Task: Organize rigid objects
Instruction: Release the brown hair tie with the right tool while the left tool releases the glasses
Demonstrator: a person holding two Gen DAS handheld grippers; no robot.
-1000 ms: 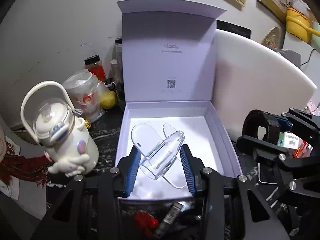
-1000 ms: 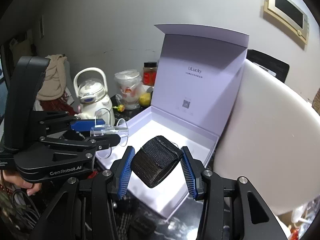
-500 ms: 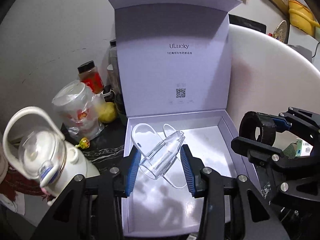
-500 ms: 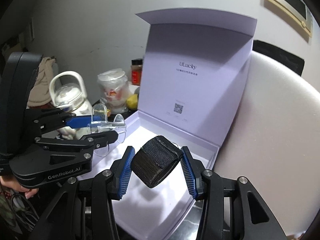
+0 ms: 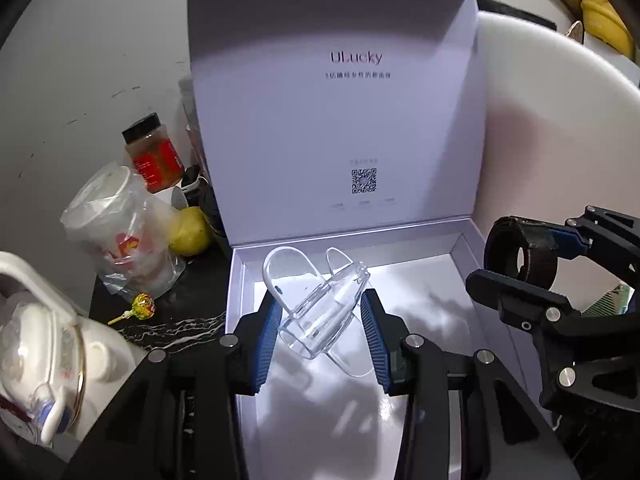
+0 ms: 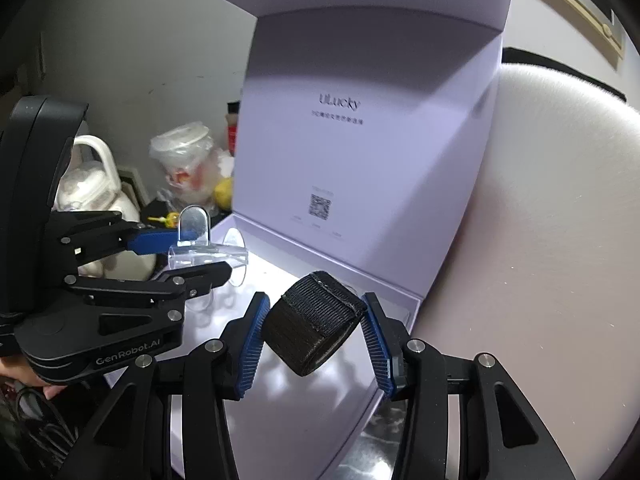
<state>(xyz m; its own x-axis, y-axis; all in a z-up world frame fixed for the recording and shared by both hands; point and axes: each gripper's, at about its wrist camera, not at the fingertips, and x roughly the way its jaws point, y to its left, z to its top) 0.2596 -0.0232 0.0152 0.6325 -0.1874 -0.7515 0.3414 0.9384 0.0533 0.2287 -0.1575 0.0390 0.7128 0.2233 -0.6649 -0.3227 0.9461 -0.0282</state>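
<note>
Both loads hang over the open box — left gripper clamped on the clear holder, tilting toward upper right; right gripper clamped on the black strap roll.

Wall: plain grey painted wall, scuffed with dark marks.
Table: black marble-patterned table with white veins.
Furniture: large white rounded panel standing at right.
Decor: gold-framed picture on the wall, upper right.

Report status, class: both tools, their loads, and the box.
Left tool shut on clear plastic stand. Right tool shut on black strap roll. Both above open white box; nothing blocking.
</note>
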